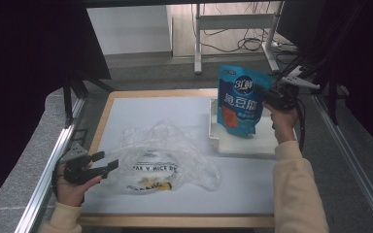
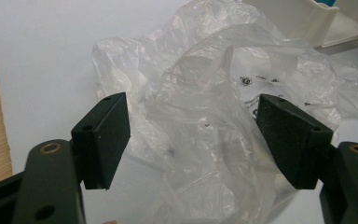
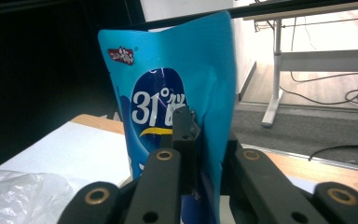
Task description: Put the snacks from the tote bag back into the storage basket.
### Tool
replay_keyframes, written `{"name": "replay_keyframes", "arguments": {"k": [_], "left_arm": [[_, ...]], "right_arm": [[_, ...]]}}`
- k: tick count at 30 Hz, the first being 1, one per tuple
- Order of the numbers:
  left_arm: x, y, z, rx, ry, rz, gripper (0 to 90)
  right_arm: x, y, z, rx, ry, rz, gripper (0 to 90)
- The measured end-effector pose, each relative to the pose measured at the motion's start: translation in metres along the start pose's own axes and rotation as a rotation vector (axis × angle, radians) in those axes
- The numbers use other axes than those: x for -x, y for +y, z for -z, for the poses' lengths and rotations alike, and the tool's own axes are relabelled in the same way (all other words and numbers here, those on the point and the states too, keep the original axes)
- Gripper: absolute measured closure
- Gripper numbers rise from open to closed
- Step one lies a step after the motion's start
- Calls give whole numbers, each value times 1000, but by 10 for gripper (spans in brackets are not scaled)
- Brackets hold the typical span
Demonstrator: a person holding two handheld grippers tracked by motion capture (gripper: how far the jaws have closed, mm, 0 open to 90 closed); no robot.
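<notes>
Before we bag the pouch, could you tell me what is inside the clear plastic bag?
Through the crumpled clear plastic bag, something small and yellowish shows near its front edge, under black printed lettering. The folds blur it, so I cannot identify it or tell whether anything else is inside.

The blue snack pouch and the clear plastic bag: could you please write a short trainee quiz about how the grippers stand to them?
1. True or false: the right gripper is shut on the blue foil snack pouch.
2. What lies between the open left gripper's fingers?
3. Is the pouch over A) the white plastic tray or B) the crumpled clear plastic bag?

Key: 1 true; 2 the clear bag; 3 A.
</notes>
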State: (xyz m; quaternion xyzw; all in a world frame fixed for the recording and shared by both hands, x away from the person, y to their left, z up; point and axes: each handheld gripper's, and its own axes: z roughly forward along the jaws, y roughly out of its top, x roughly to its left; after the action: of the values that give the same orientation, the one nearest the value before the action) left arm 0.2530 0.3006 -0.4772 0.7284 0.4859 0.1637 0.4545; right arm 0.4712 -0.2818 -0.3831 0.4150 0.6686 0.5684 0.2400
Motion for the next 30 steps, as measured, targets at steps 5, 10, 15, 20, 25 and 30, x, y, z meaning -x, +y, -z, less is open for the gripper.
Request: {"name": "replay_keyframes", "arguments": {"k": [5, 10, 15, 20, 25, 30], "left_arm": [[0, 0, 0, 2, -2, -1, 271], [1, 0, 0, 2, -3, -4, 271], [1, 0, 1, 4, -4, -4, 272], [2, 0, 0, 2, -5, -6, 271], [2, 0, 0, 4, -6, -8, 271], [3, 1, 0, 4, -6, -9, 271]], "right_arm": [[0, -1, 3, -8, -6, 0, 812], [-1, -1, 4, -3, -8, 7, 796], [-1, -2, 5, 4, -12, 2, 767], [-2, -2, 8, -13, -27, 18, 728], [-4, -2, 10, -22, -36, 28, 692], [-8, -4, 11, -40, -61, 14, 523]]}}
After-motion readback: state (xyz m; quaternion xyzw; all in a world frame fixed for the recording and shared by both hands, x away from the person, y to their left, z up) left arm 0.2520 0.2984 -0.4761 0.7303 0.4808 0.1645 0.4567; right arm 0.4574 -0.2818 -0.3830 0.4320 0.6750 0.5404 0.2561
